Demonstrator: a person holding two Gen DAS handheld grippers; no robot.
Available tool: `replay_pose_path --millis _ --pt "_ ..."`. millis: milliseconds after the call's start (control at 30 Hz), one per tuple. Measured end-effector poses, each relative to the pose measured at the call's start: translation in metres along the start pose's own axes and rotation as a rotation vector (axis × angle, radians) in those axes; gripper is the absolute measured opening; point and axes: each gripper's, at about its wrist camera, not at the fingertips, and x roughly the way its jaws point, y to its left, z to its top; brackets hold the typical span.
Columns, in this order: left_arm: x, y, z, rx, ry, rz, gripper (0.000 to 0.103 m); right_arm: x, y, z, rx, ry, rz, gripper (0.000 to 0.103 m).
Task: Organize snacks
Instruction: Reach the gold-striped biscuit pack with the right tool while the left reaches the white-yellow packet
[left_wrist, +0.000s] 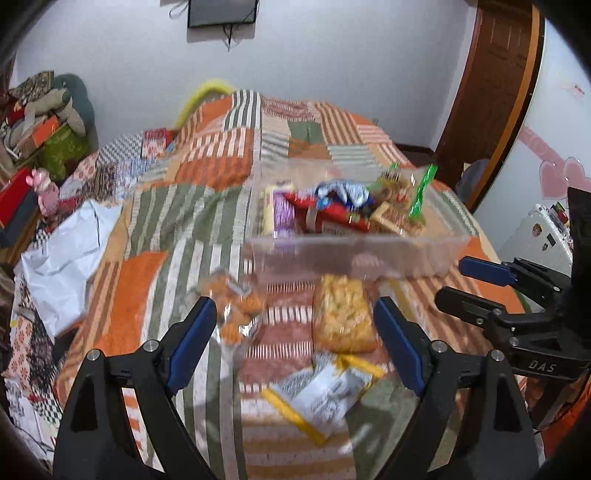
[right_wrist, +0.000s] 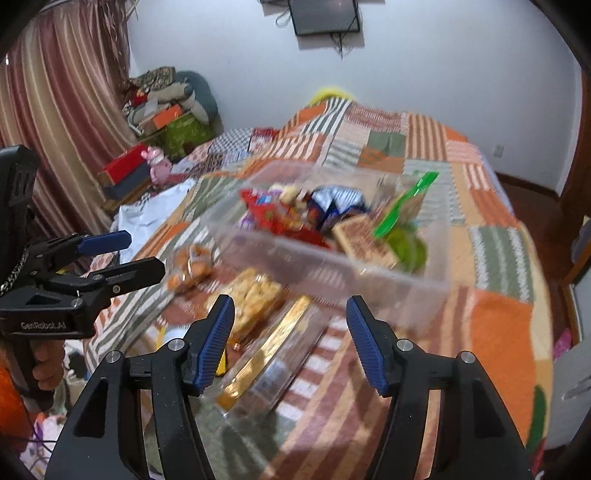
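Note:
A clear plastic bin stands on the patchwork bed and holds several snack packets. In front of it lie a bag of yellow puffs, a clear bag of orange snacks and a flat white-and-yellow packet. My left gripper hovers open over these loose bags, holding nothing. My right gripper is open just short of the bin's near wall. A clear packet with a gold strip lies on the quilt under it, not gripped.
A crumpled white bag lies on the quilt at left. Beyond the bed's left edge are a red box, a pink toy and piled cushions. A wooden door is at right. A hand holds the left gripper's handle.

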Motion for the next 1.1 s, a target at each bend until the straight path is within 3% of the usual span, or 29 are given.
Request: replay_pose_path --millis 400,967,1100 --pt "0.031 -0.006 -0.035 -0.001 0.109 -0.052 0.087 0.036 0.009 -0.018 -0.035 0.131 -0.004 0.059" --pt "0.04 -0.029 -0.066 0.048 0.197 -0.145 0.081 0.001 -0.03 -0.042 0.073 0.119 -0.026 0.059" --pt "0.042 -0.038 -0.072 0.104 0.188 -0.101 0.081 0.006 -0.026 -0.042 0.063 0.136 -0.004 0.059"
